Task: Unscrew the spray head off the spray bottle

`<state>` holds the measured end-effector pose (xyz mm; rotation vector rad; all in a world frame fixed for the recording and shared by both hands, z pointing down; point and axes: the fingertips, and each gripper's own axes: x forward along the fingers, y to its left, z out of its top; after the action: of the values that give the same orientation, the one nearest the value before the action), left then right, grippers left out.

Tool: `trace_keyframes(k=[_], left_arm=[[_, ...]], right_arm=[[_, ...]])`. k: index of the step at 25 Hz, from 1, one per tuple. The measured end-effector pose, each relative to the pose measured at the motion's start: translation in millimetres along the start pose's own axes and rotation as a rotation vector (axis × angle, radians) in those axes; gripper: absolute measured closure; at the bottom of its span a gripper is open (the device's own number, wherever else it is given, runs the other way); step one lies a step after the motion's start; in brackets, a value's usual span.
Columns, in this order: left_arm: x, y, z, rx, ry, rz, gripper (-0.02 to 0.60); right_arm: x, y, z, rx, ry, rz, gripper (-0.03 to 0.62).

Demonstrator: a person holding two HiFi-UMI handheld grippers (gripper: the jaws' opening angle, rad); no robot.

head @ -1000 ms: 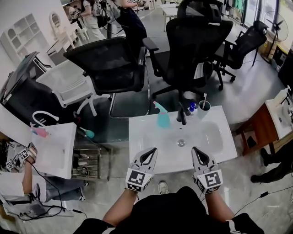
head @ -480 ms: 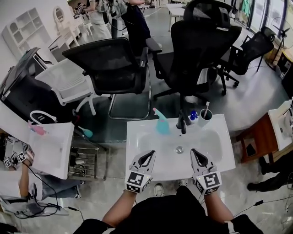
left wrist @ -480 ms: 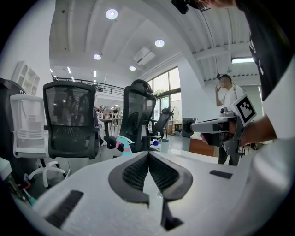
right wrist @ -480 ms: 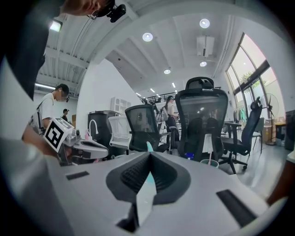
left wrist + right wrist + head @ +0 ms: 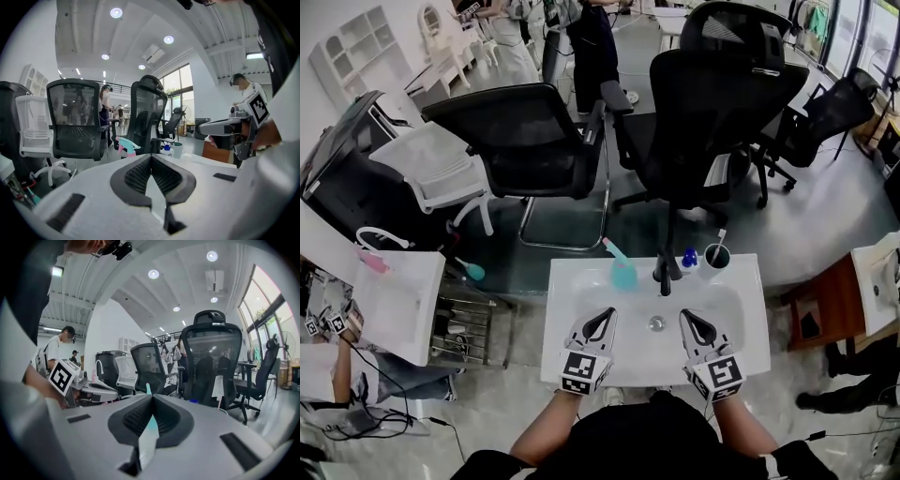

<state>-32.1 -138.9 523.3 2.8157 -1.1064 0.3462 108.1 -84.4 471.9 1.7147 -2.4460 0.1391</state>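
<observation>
A teal spray bottle (image 5: 622, 272) with a pink trigger head stands at the back rim of the white sink (image 5: 572, 319), left of the black faucet (image 5: 664, 270). My left gripper (image 5: 604, 316) and right gripper (image 5: 688, 319) hover side by side over the front of the basin, both shut and empty, short of the bottle. In the left gripper view the spray bottle (image 5: 125, 146) shows beyond the left gripper (image 5: 151, 157), slightly left of its tip. In the right gripper view the right gripper (image 5: 153, 397) hides most of the spray bottle (image 5: 148, 389); only the top peeks out.
A small blue bottle (image 5: 688, 258) and a cup (image 5: 717, 255) with a toothbrush stand right of the faucet. Black office chairs (image 5: 525, 141) crowd the floor behind the sink. Another white sink (image 5: 398, 305) is at left, a wooden table (image 5: 821, 300) at right.
Both grippers have moved forward, from the sink's front edge to over the basin, nearer the spray bottle. Their jaws stayed shut.
</observation>
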Motion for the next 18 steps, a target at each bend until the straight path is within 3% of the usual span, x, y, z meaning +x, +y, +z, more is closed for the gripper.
trace_keyframes(k=[6,12,14,15,18], left_arm=[[18,15,-2,-0.073,0.010,0.075,0.558],[39,20,-16,-0.100,0.048,0.107,0.392],[47,21,-24,-0.122,0.061,0.118,0.302],[52,21,-28,-0.131,0.070,0.125,0.222],[65,22,-38,-0.149,0.093,0.149,0.144]], right_arm=[[10,-17,-1,0.005,0.003,0.020,0.588],[19,-29,-13,0.028,0.037,0.040,0.588],[22,-32,-19,0.033,0.049,0.048,0.588],[24,-33,-21,0.034,0.052,0.050,0.588],[28,-39,-25,0.031,0.048,0.047,0.588]])
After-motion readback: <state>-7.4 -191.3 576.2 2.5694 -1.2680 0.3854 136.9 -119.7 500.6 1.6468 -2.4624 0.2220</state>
